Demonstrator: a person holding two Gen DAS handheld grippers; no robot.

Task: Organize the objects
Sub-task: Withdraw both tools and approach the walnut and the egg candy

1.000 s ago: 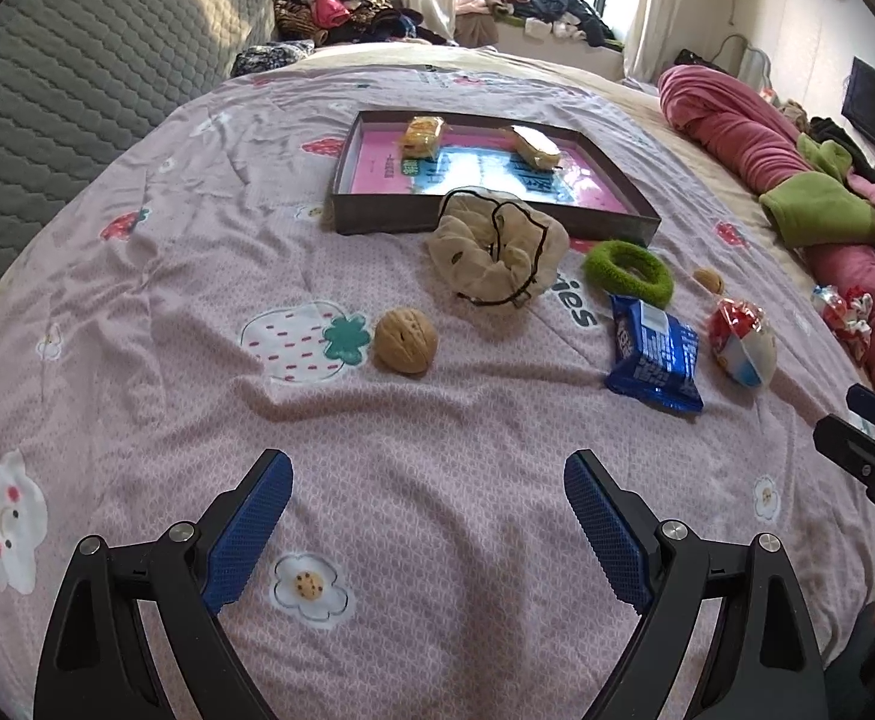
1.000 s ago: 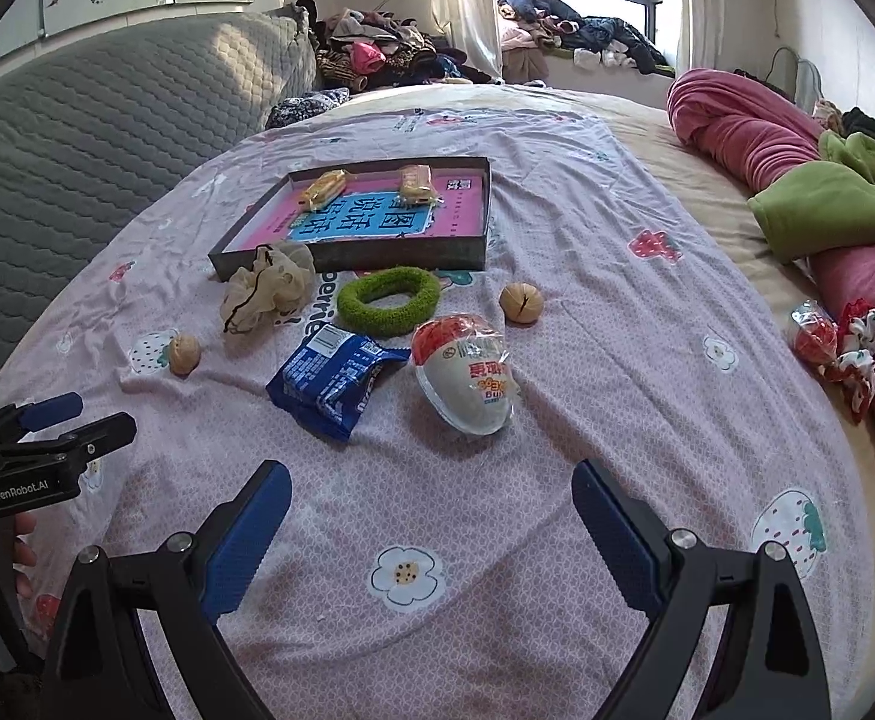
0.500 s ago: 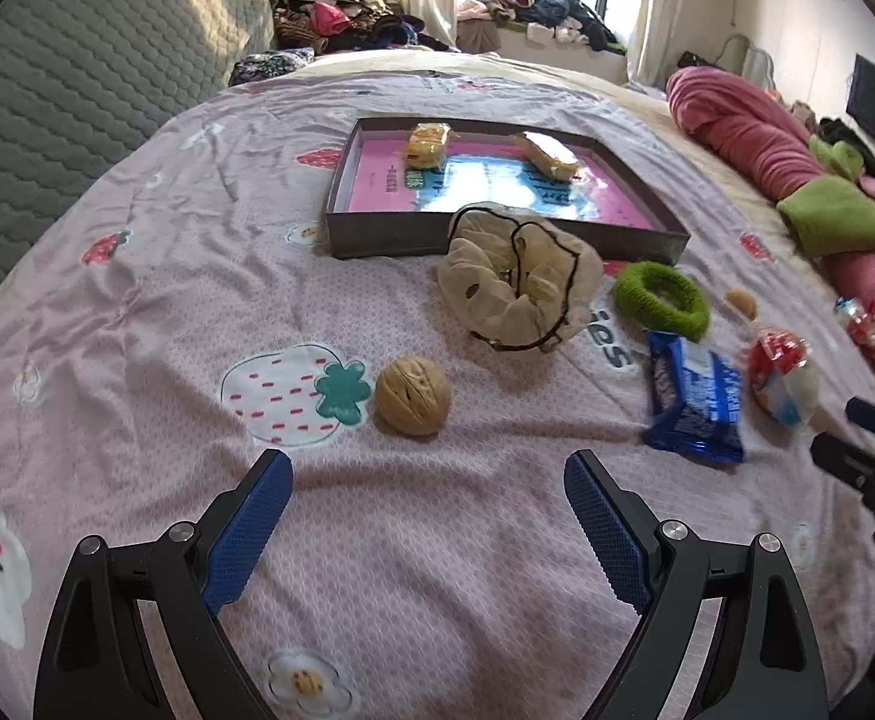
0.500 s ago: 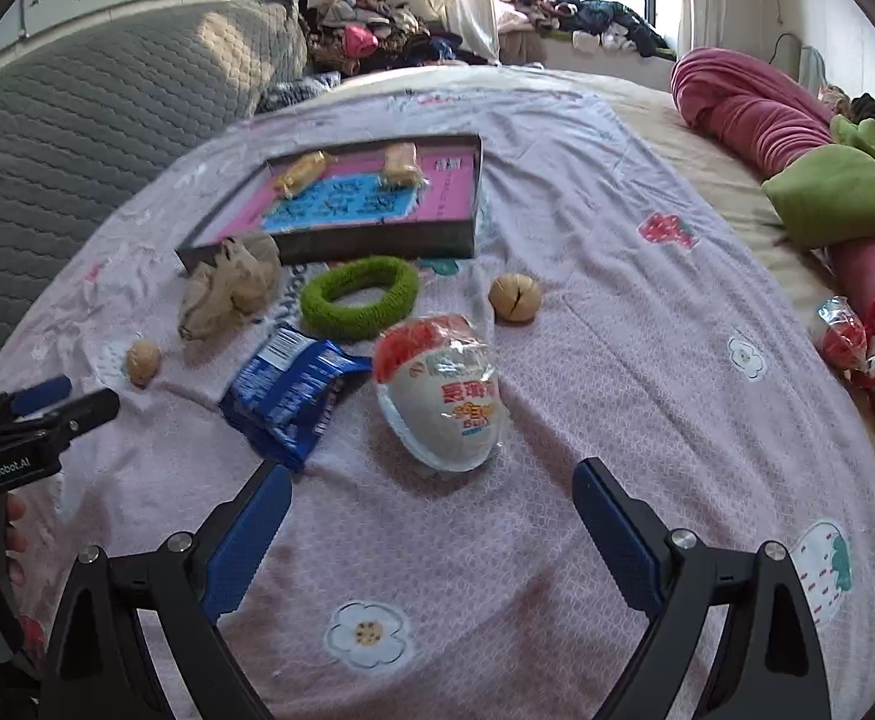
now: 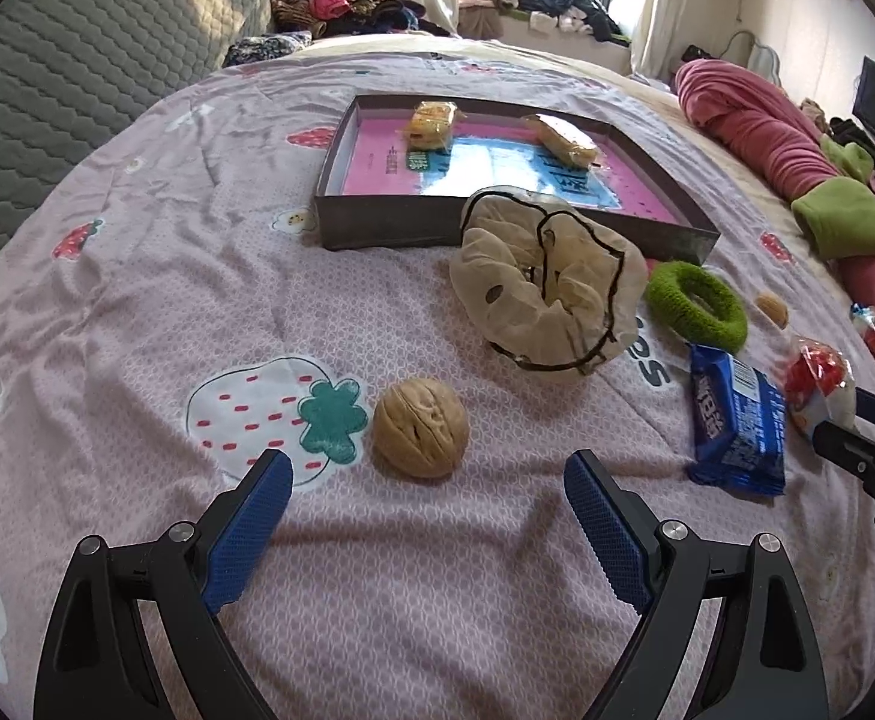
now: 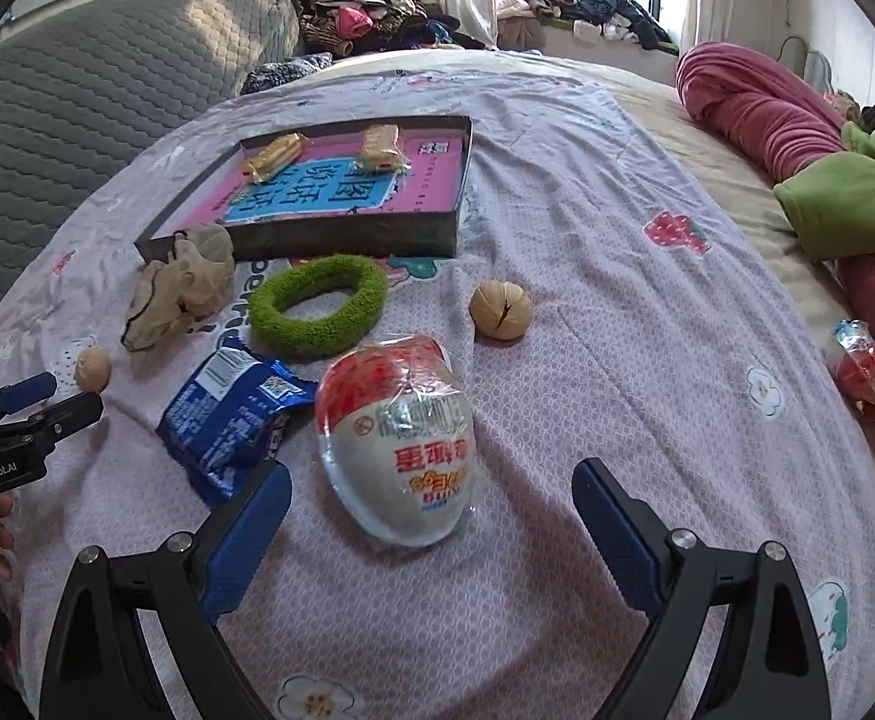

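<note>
My left gripper (image 5: 428,504) is open and empty, just short of a walnut (image 5: 420,435) on the pink bedspread. Beyond lie a beige scrunchie (image 5: 548,300), a green scrunchie (image 5: 697,304), a blue snack packet (image 5: 736,420) and a shallow box (image 5: 377,228) holding two wrapped snacks (image 5: 431,123). My right gripper (image 6: 431,510) is open and empty, its fingers either side of a red-and-white egg-shaped packet (image 6: 401,438). The right view also shows the blue packet (image 6: 233,420), green scrunchie (image 6: 317,312), a second walnut (image 6: 500,309), the beige scrunchie (image 6: 182,282) and the box (image 6: 341,234).
A rolled pink blanket (image 6: 755,102) and green cloth (image 6: 845,204) lie along the bed's right side, with red-wrapped candy (image 6: 857,360) near them. A grey quilted headboard (image 5: 77,60) stands at left. Clothes pile (image 6: 377,6) sits at the far end.
Both grippers have moved forward and lower: the left toward the walnut, the right over the egg-shaped packet. Both stay open. No object has moved.
</note>
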